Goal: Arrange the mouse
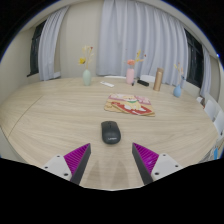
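Nearest of all, the gripper [112, 160] shows its two fingers with their magenta pads [77, 157] spread wide apart, nothing held between them and nothing touching either one. Just ahead of the fingers, centred on the gap between them, the dark mouse [110, 131] lies flat on the table [50, 120], its long axis running away from the fingers (whether this is its final spot cannot be told from the task sentence alone). As a judgement, the arranging looks to be at an early or in-between stage: the mouse rests on its own, ungrasped, and what is left would be to bring the fingers forward around it, close on its sides, and set it where it belongs. Beyond the mouse lies a flat board or mat [130, 105] with a reddish pattern, too small to read in detail. Farther back, near the table's far edge, stand a pale green vase [87, 76] with a sprig in it, a pink vase [132, 74], a tall tan bottle [158, 79] and a bluish vessel [179, 88]. The table is a wide, light wood-grain surface, mostly bare around the mouse. Behind it the room closes with pale curtains [115, 30] hanging between dark window panes
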Demonstrator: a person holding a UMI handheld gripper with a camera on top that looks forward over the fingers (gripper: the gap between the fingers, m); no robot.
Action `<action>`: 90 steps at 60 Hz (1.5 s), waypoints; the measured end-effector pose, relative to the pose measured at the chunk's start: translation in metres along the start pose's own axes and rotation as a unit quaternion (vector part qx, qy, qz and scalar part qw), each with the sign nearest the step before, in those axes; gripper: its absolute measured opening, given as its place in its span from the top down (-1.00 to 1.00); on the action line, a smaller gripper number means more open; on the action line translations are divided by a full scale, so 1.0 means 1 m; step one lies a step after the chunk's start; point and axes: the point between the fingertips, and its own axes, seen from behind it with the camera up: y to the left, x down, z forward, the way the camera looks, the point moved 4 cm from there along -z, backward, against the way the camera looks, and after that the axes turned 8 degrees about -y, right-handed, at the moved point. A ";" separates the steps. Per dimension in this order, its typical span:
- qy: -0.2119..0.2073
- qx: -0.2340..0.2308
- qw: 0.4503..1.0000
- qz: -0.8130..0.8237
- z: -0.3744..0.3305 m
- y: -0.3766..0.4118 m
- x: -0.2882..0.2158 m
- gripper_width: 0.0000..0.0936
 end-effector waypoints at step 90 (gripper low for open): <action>0.020 0.040 0.998 0.035 0.299 -0.125 -0.128 0.17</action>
